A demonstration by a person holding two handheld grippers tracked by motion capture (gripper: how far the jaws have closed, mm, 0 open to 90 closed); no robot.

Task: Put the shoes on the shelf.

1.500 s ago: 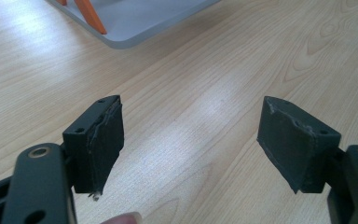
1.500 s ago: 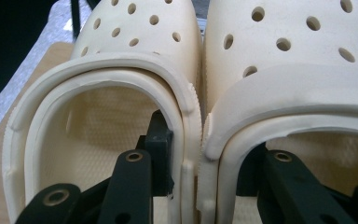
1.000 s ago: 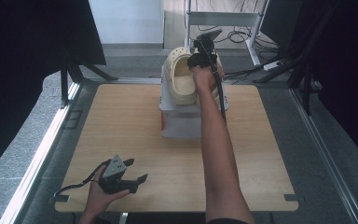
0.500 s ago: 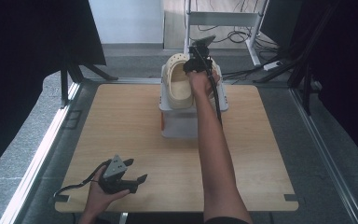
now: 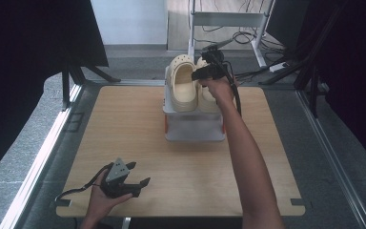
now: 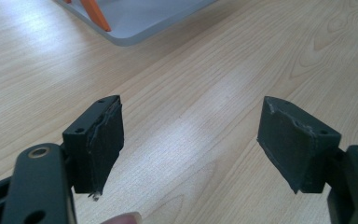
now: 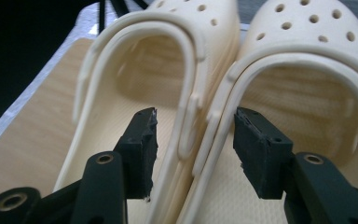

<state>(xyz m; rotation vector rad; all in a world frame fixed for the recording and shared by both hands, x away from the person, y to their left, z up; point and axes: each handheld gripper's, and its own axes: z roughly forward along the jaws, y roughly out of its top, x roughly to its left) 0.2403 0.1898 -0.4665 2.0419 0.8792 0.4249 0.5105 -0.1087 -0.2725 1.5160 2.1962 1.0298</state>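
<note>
Two cream clogs lie side by side on top of a grey box that stands toward the far middle of a light wooden desk. Around the desk runs a grey floor, with black curtains at both sides, a metal frame and loose cables at the far end, and a pale wall behind. The box has a small orange clasp at its edge, seen in the left gripper view.

Each clog's long axis runs from the near side of the desk to the far side. The perforated toes point away from the person and the open heel ends face the near edge; the left clog and the right clog touch along their inner sides.

The right hand-held gripper is held over the clogs, the person's arm stretched across the desk. Its jaws have just been opening and now stand apart, one inside each clog, straddling the two inner walls that meet between them; the pads do not press on the walls.

The left hand-held gripper rests near the front left corner of the desk, held in the person's hand, well apart from the box. Its jaws stand wide apart with bare wood between them.
</note>
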